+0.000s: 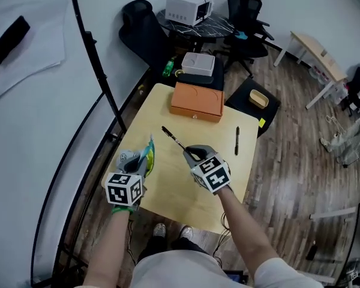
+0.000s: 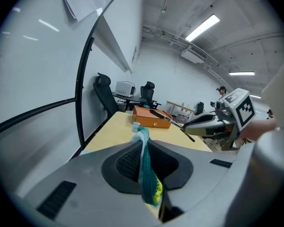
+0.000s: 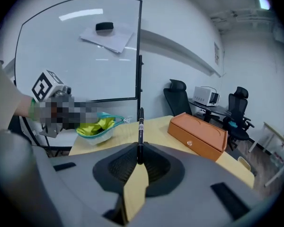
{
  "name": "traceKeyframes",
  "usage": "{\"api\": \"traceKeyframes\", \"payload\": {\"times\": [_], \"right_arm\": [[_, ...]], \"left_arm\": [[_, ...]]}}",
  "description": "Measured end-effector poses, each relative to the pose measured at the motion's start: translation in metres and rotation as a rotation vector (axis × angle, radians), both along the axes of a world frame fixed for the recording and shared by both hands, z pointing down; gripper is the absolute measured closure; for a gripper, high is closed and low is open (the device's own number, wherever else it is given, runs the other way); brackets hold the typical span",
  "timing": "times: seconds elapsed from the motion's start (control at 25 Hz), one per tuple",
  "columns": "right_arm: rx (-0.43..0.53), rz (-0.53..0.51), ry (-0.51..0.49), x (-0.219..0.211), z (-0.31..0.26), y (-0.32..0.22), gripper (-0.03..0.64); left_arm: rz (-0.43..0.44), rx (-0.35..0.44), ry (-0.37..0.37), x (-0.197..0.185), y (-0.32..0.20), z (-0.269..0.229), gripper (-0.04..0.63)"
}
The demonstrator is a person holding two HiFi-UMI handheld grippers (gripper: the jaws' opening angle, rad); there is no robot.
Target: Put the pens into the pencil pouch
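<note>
left hand-held gripper (image 2: 143, 148) pinches pencil pouch (image 3: 98, 126) rim to hold it open, right hand-held gripper (image 3: 139, 157) clamps black pen (image 3: 140, 126) for insertion.

Bright even light; ceiling strip light (image 2: 202, 27) glares; fisheye edges dark

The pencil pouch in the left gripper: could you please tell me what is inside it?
The right gripper view looks into the open pencil pouch: only its yellow lining shows in the mouth. Whatever may lie at the bottom is hidden behind the near wall.
</note>
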State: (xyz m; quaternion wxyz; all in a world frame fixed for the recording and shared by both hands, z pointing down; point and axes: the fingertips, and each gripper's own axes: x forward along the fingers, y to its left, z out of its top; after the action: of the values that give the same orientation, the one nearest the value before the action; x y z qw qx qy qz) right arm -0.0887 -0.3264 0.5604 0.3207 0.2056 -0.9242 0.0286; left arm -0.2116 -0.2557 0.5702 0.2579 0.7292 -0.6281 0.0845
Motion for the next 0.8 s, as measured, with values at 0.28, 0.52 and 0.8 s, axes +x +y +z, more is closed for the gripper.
{"api": "traceKeyframes", "payload": {"times": [0.28, 0.52, 0.8], "right_arm": [[-0.017, -0.08, 0.018, 0.011, -0.011, 0.05, 0.58], [-0.084, -0.185, 0.129, 0.009, 0.008, 0.094, 0.58], [-0.148, -0.22, 0.278, 0.01, 0.038, 0.115, 0.58]], "left_arm": [[0.009, 0.003, -0.027, -0.001, 0.004, 0.0, 0.557], [0.019, 0.005, -0.058, 0.007, 0.011, 0.002, 0.557], [0.067, -0.008, -0.126, 0.021, 0.021, 0.011, 0.557]]}}
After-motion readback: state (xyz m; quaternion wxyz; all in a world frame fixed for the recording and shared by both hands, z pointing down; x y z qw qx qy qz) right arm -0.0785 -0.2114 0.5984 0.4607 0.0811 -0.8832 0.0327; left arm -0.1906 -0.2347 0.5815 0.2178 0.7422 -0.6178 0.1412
